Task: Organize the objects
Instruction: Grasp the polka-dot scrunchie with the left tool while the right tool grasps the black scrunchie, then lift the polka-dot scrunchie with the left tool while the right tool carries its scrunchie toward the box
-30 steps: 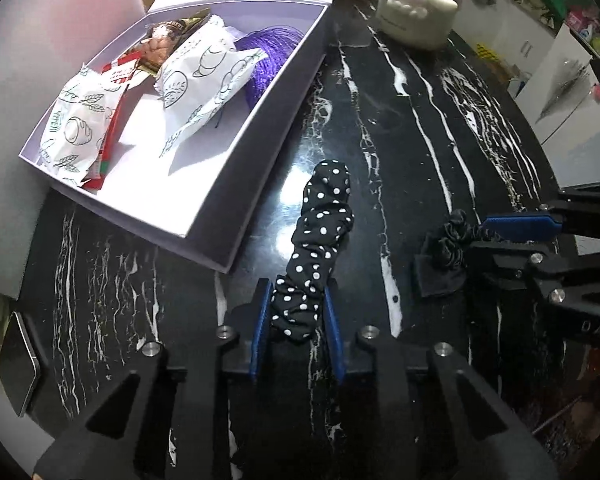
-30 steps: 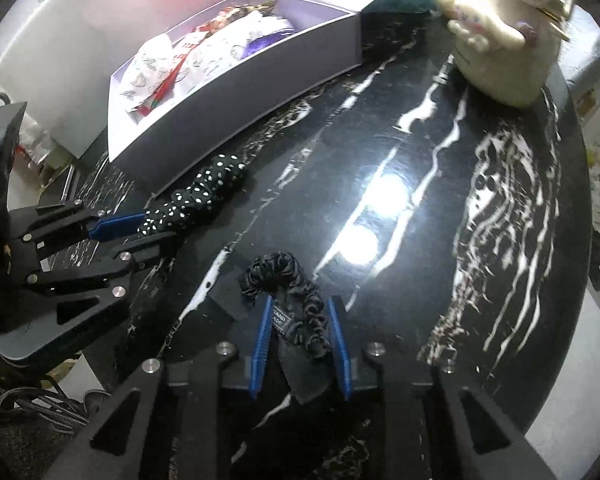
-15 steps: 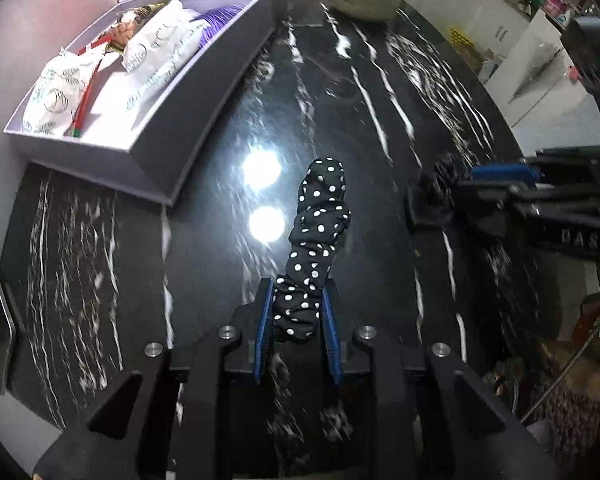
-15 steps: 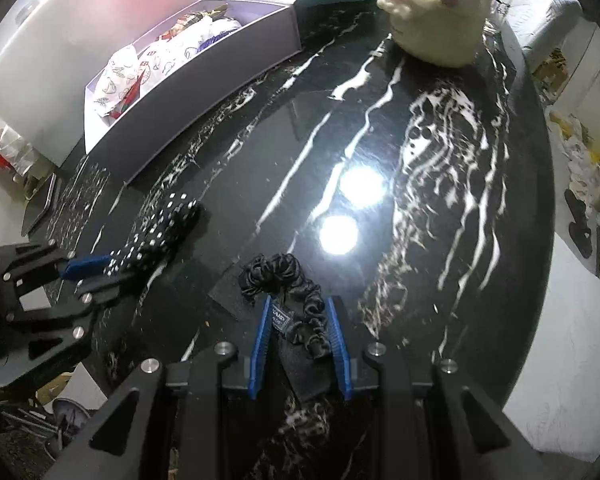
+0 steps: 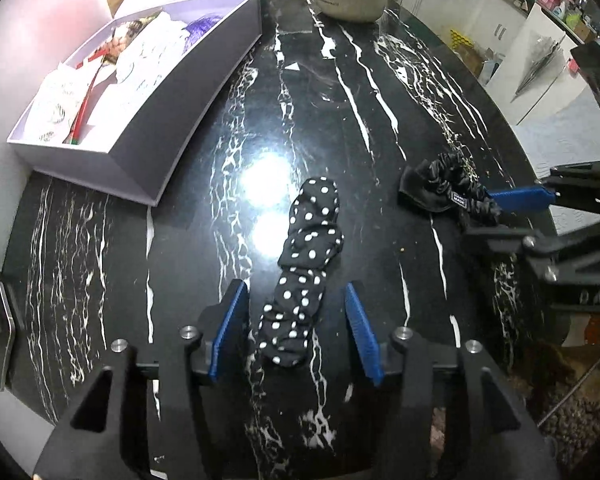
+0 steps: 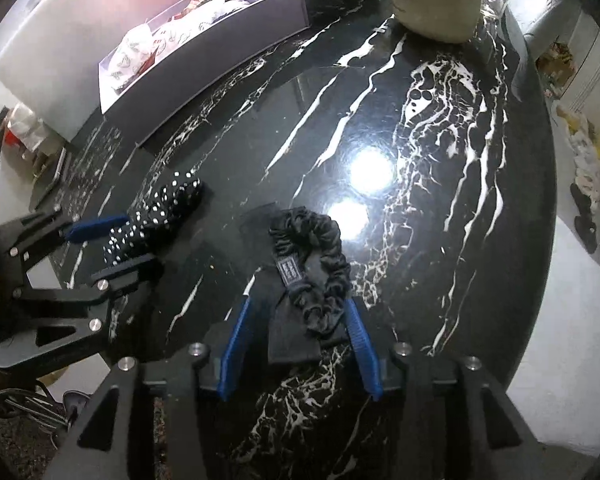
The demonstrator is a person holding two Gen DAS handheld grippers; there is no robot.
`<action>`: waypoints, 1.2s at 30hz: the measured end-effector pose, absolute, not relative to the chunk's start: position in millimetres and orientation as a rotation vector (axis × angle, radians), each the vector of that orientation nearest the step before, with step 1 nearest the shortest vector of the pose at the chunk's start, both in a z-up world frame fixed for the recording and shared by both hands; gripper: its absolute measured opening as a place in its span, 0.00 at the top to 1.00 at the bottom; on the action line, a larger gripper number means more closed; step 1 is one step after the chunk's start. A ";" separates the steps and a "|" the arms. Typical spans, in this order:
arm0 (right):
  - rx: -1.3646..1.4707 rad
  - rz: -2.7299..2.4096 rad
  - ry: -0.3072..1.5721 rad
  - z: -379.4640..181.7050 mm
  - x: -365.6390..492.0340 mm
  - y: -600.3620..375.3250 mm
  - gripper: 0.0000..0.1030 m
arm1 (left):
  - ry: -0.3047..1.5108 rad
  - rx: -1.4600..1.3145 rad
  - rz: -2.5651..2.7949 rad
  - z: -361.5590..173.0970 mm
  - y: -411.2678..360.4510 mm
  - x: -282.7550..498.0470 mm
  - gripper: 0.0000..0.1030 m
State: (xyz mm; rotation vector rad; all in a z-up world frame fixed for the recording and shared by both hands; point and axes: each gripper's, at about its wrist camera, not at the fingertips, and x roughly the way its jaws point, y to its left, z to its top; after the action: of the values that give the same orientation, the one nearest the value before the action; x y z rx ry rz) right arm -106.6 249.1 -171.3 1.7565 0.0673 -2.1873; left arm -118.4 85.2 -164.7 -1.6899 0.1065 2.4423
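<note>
A black scrunchie with white dots [image 5: 304, 268] lies on the black marble table [image 5: 340, 100] between the spread blue pads of my left gripper [image 5: 296, 304], which is open; it also shows in the right wrist view [image 6: 156, 216]. A plain black scrunchie with a fabric bow and a small label [image 6: 312, 276] lies between the spread pads of my right gripper [image 6: 296, 320], also open; it shows in the left wrist view [image 5: 444, 192]. An open lavender box [image 5: 172, 120] with white printed packets and a purple item stands at the far left.
A cream plush-shaped container [image 6: 436, 4] stands at the table's far edge. A dark phone-like slab [image 5: 0, 336] lies at the left edge. The box lid [image 6: 80, 20] stands upright behind the box. Beyond the table are the floor and clutter.
Both grippers were shut on their scrunchies and have opened, leaving each scrunchie lying on the table. Both have drawn back from the box toward the table's near edge.
</note>
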 end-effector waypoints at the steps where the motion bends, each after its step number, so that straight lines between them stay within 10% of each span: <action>1: 1.754 -2.189 0.076 -171.1 -104.5 248.9 0.52 | 0.105 -1.682 2.446 -165.1 85.5 -118.5 0.52; 5: 1.743 -2.208 0.029 -172.1 -98.2 256.5 0.52 | 0.128 -1.651 2.440 -165.4 87.9 -116.5 0.65; 12: 1.738 -2.225 0.005 -173.4 -97.2 264.0 0.93 | 0.102 -1.647 2.429 -165.4 92.8 -117.0 0.85; 36: 1.608 -2.256 -0.092 -132.2 -94.8 274.9 0.94 | 0.034 -1.683 2.458 -120.1 111.2 -124.4 0.86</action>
State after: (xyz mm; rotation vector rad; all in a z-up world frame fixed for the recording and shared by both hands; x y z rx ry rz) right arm -94.8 274.9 -132.2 1.6078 -0.0921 -2.2558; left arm -124.4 111.2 -120.1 -1.6826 0.0336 2.4577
